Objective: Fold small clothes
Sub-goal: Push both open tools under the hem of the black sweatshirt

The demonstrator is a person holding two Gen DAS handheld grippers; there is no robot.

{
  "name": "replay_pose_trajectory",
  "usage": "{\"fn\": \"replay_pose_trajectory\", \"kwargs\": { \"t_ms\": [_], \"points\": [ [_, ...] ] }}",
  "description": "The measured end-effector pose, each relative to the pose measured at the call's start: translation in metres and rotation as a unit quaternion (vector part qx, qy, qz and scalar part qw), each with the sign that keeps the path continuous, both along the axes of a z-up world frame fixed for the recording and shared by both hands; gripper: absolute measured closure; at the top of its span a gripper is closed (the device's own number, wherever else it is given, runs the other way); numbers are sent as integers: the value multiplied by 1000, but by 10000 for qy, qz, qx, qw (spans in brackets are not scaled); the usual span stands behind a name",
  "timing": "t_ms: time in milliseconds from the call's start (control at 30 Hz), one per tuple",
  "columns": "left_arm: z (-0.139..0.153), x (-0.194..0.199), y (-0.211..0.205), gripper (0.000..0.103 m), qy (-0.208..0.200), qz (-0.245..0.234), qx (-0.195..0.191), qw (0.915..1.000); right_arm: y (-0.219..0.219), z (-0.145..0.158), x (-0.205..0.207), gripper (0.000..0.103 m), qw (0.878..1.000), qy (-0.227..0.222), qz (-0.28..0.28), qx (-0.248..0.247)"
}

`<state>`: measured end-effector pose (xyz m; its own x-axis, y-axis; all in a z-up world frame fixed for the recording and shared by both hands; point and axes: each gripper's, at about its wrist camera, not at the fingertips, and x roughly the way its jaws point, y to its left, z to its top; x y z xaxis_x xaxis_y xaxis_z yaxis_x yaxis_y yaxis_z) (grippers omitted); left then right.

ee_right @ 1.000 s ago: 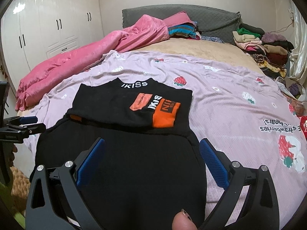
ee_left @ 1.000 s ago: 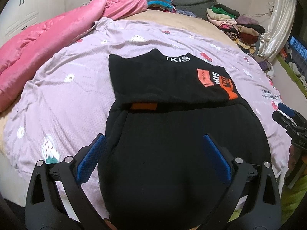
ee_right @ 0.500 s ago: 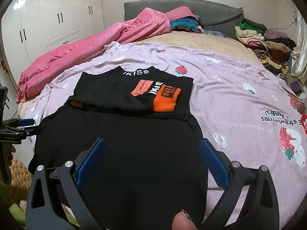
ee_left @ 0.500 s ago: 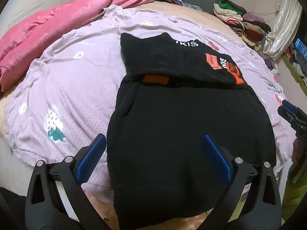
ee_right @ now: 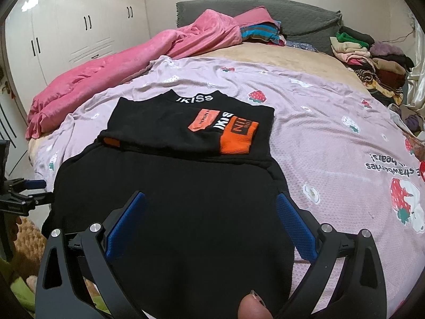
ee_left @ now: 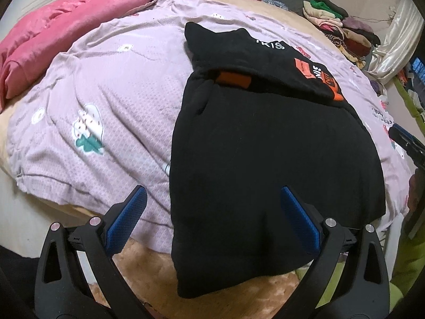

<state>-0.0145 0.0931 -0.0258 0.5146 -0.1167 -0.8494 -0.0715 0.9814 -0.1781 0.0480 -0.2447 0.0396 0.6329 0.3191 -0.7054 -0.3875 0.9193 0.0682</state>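
Note:
A black sweater (ee_left: 265, 159) with orange cuffs and white lettering lies on the lilac sheet, its sleeves folded across the chest (ee_right: 191, 125) and its hem hanging over the near bed edge (ee_right: 186, 226). My left gripper (ee_left: 212, 210) is open and empty, hovering over the hem's left corner. My right gripper (ee_right: 209, 212) is open and empty over the hem's right part. The right gripper's tip shows at the right edge of the left wrist view (ee_left: 406, 143). The left gripper shows at the left edge of the right wrist view (ee_right: 24, 194).
The lilac strawberry-print sheet (ee_right: 332, 122) covers the bed. A pink quilt (ee_right: 127, 66) lies along the far left. Stacks of folded clothes (ee_right: 372, 61) sit at the back right. A brown fuzzy rug (ee_left: 148, 263) lies below the bed edge. White wardrobes (ee_right: 66, 26) stand to the left.
Both grippers have pulled back toward the near bed edge and risen; more of the hanging hem and the rug shows. The sweater has not moved.

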Motion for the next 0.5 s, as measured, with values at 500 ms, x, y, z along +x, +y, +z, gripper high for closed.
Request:
{"fn": "replay_pose_trajectory", "kwargs": {
  "t_ms": [500],
  "points": [
    [-19,-23,13,28,180,-57,-576,9982,0,1,-4,5,10000,1,19,-19]
  ]
}}
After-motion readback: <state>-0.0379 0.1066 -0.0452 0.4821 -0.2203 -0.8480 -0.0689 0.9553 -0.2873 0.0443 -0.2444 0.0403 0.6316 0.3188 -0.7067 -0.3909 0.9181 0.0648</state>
